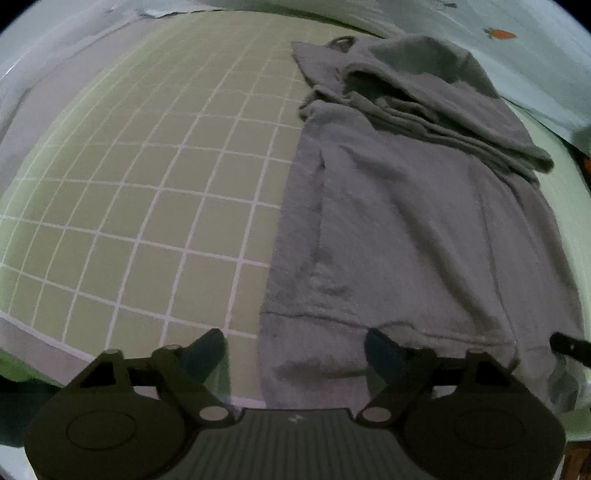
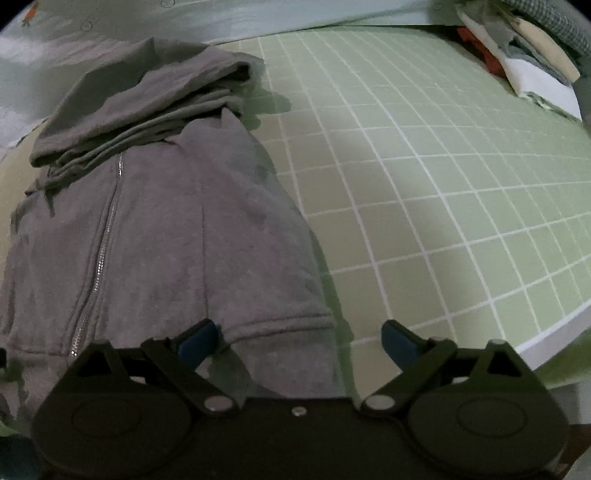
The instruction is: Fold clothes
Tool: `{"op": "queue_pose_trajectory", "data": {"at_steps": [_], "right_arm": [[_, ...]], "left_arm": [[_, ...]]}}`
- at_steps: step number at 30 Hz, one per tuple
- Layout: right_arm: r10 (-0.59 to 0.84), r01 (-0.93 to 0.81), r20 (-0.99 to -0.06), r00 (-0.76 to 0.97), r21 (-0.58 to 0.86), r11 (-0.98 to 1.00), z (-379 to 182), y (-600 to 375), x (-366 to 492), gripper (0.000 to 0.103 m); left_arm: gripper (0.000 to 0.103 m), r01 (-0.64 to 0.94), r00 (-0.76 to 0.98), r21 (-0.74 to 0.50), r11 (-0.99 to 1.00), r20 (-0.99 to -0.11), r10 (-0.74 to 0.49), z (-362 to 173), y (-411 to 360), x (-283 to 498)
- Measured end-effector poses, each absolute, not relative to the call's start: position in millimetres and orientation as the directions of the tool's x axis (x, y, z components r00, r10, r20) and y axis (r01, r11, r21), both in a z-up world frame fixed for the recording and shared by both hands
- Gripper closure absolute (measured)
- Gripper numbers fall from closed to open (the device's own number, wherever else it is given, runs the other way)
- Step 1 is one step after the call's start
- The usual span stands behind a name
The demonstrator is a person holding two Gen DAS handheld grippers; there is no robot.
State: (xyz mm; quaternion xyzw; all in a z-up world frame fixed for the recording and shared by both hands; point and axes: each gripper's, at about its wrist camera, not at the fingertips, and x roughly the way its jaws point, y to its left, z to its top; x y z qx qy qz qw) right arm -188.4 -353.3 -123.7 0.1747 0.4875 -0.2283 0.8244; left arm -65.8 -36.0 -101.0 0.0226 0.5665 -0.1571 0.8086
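Observation:
A grey zip-up hoodie (image 1: 406,221) lies flat on a green grid mat (image 1: 147,184), hood bunched at the far end and hem toward me. My left gripper (image 1: 295,343) hovers open over the hem's left corner. One fingertip (image 1: 210,343) is above the mat and the other is above the cloth. In the right wrist view the hoodie (image 2: 166,229) shows its zipper (image 2: 107,236). My right gripper (image 2: 299,332) stands open astride the hem's right corner, with one fingertip (image 2: 203,332) over the cloth and the other over the mat (image 2: 443,184). Neither gripper's pads press on the fabric.
A pale sheet with a carrot print (image 1: 498,34) lies beyond the mat. A pile of folded cloths (image 2: 524,62) sits at the mat's far right corner. The mat's white border (image 2: 554,332) runs close to my right gripper. A dark part (image 1: 569,349) pokes in at the hem's right end.

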Motion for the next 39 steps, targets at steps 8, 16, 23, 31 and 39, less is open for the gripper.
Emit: {"op": "queue_pose_trajectory", "data": {"at_steps": [8, 16, 23, 31, 39], "right_arm": [[-0.140, 0.495, -0.879, 0.456, 0.120, 0.861, -114.2, -347.6, -188.6, 0.035], [0.019, 0.462, -0.853, 0.521, 0.301, 0.834, -86.1, -365.7, -172.9, 0.087], [0.010, 0.347, -0.692, 0.722, 0.374, 0.860, -15.9, -387.8, -132.8, 0.089], [-0.043, 0.357, -0.545, 0.837, 0.486, 0.797, 21.2, -436.7, -66.6, 0.089], [-0.022, 0.489, -0.680, 0.733, 0.504, 0.712, -50.4, -468.9, -2.1, 0.065]], "left_arm": [[0.061, 0.314, 0.290, -0.195, 0.929, -0.912, -0.289, -97.8, -34.0, -70.1], [0.100, 0.241, 0.363, -0.361, 0.901, -0.827, -0.429, -59.3, -30.8, -46.4], [0.100, 0.265, 0.534, -0.481, 0.836, -0.648, -0.542, 6.4, -56.7, 17.1], [0.100, 0.267, 0.665, -0.508, 0.819, -0.518, -0.538, 43.4, -78.2, 92.7], [0.092, 0.105, 0.580, -0.552, 0.827, -0.642, -0.502, -32.2, -92.9, 144.1]]}}
